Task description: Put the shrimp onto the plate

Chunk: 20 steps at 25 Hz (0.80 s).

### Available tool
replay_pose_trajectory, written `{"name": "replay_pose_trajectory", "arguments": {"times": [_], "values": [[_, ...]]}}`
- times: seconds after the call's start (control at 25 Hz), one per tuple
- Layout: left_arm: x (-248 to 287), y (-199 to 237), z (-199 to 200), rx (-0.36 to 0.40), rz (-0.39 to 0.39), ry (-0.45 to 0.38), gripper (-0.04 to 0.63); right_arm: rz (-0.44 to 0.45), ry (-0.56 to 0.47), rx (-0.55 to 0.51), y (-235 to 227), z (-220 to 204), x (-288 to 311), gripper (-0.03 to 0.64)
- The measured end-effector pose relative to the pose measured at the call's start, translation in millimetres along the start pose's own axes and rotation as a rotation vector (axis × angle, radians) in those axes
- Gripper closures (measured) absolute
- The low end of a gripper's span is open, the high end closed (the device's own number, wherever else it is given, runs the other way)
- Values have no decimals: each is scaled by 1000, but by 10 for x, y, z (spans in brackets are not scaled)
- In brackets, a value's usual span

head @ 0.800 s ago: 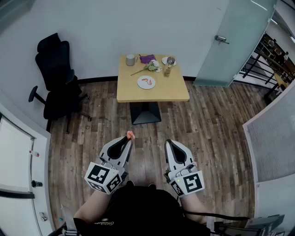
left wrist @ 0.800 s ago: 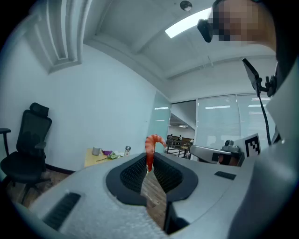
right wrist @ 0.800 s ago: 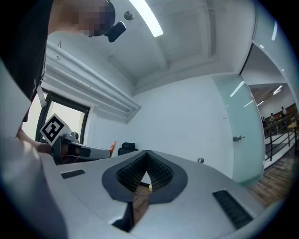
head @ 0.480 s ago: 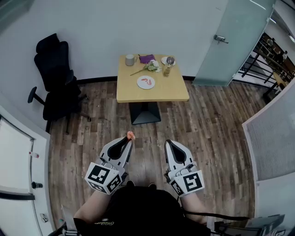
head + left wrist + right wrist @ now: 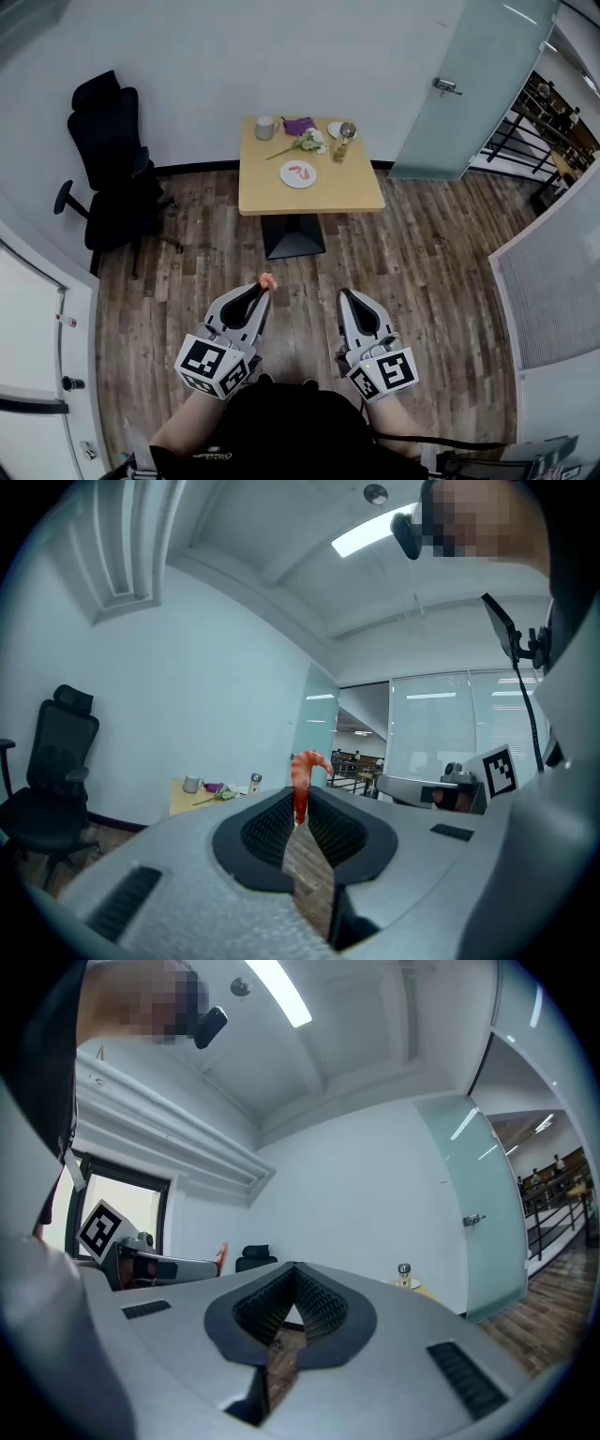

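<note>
My left gripper (image 5: 265,288) is shut on an orange shrimp (image 5: 267,280), which sticks up from its tips; in the left gripper view the shrimp (image 5: 306,778) curls above the closed pads. The right gripper (image 5: 343,294) hangs beside it, shut with nothing between its jaws, as the right gripper view (image 5: 293,1269) shows. Both are held low over the wooden floor, well short of the table. A white plate (image 5: 298,173) with another shrimp on it lies on the small wooden table (image 5: 345,187) far ahead by the wall.
At the table's back edge stand a grey cup (image 5: 265,127), a purple cloth (image 5: 300,124), flowers (image 5: 308,141), a bottle (image 5: 343,141) and a small plate. A black office chair (image 5: 112,169) stands left of the table. A glass door (image 5: 469,84) is at the right.
The view has shifted slightly: the table and chair sit a little farther up and left in the head view. Both grippers keep their pose, the shrimp still held.
</note>
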<state>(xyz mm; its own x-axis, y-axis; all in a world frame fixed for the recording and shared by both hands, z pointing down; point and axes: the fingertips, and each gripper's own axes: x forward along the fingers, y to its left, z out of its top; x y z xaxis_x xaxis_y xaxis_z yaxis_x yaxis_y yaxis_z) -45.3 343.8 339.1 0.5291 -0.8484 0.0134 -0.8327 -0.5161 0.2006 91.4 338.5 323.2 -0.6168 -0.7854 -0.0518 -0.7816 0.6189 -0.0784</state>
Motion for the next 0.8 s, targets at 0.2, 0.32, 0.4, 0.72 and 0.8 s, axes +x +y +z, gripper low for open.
{"name": "replay_pose_trajectory", "arguments": {"times": [0.2, 0.32, 0.4, 0.72, 0.8], "values": [[-54, 177, 0, -7, -10, 1, 545, -20, 9, -17, 109, -30, 121, 616], [-113, 304, -39, -10, -14, 10, 545, -34, 12, -18, 187, -74, 202, 617], [-138, 389, -80, -12, -19, 20, 545, -40, 14, -14, 242, -119, 254, 616], [-131, 539, -143, -32, -35, 41, 545, -62, 29, -7, 306, -207, 366, 615], [-117, 565, -147, -35, -36, 42, 545, -65, 33, -2, 295, -233, 391, 615]]}}
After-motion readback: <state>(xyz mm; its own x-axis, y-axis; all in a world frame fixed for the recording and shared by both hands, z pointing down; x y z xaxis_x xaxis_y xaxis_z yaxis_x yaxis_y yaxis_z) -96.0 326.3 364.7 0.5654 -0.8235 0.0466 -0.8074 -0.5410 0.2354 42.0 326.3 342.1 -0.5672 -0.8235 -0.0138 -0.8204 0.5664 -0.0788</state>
